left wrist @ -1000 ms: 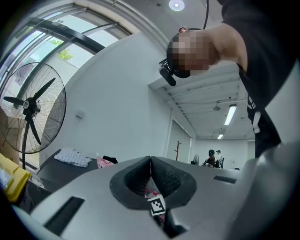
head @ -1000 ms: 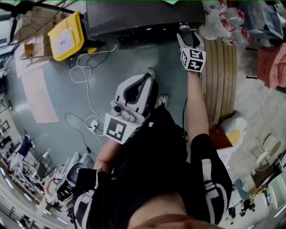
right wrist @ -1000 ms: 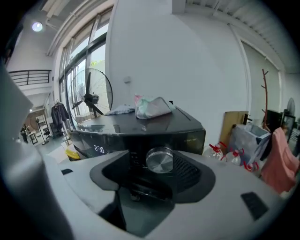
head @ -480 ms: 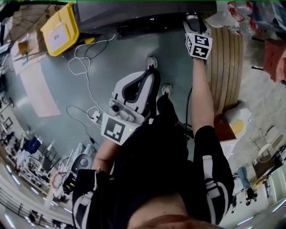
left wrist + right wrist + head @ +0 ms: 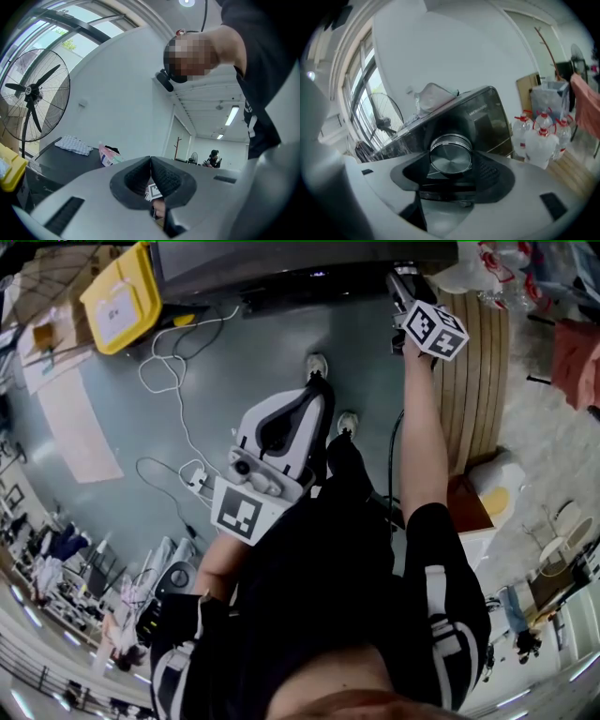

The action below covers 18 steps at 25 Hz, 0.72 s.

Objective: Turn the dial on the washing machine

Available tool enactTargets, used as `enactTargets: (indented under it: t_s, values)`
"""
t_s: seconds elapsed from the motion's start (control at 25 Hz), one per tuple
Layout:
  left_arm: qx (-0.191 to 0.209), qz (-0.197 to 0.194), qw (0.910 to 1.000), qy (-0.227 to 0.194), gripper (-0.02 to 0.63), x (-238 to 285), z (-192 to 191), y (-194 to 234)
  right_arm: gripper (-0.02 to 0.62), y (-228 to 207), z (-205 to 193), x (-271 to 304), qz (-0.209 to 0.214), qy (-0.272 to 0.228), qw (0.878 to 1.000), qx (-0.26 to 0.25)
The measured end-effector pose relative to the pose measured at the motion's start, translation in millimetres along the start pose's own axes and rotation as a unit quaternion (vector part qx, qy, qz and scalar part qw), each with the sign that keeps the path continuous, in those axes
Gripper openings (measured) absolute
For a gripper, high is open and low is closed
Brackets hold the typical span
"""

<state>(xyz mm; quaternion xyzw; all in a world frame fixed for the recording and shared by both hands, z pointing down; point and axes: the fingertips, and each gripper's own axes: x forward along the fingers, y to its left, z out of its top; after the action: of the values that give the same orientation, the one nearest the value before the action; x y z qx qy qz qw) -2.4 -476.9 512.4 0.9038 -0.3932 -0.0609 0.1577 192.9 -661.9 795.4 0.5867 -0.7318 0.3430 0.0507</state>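
Observation:
The dark washing machine [image 5: 281, 263] stands along the top edge of the head view. My right gripper [image 5: 405, 282] reaches out to its front at arm's length. In the right gripper view the round silver dial [image 5: 450, 157] sits between the black pads, and the right gripper [image 5: 451, 165] is shut on it from both sides. The machine's glossy black panel [image 5: 483, 115] fills the space behind the dial. My left gripper [image 5: 314, 395] hangs close to my body over the floor, away from the machine. Its pads meet at the tip with nothing held, so the left gripper [image 5: 150, 161] is shut.
A yellow bin [image 5: 117, 301] and a white cable [image 5: 169, 362] with a power strip [image 5: 195, 486] lie on the grey floor to the left. Wooden planks [image 5: 473, 381] stand to the right of the machine, with water bottles [image 5: 536, 138] beside them. A standing fan [image 5: 33, 93] is at the far left.
My right gripper has moved up onto the machine's front, and its marker cube has rolled clockwise in the last half second. The left gripper has stayed where it was.

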Motion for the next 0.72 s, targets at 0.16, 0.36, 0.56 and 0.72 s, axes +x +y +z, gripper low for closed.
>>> enactTargets:
  t_s: [0.16,0.36,0.56,0.72]
  values:
    - [-0.005,0.0,1.0,0.002,0.021,1.1,-3.1,2.3,0.296,-2.8,2.0,-1.3,0.022,0.006,0.994,0.107]
    - [-0.022,-0.006,0.9997,0.006,0.021,4.9,-7.3,4.5,0.295,-1.8,1.2,1.9,0.069,0.013,0.976,0.207]
    - [-0.021,-0.013,0.9997,0.009,0.021,6.1,-9.3,-1.6,0.296,-5.7,2.1,-0.6,0.089,0.016,0.967,0.239]
    - [-0.015,-0.015,0.9997,0.009,0.021,5.0,-9.1,0.8,0.298,-4.1,2.1,-0.2,0.072,0.003,0.977,0.201]
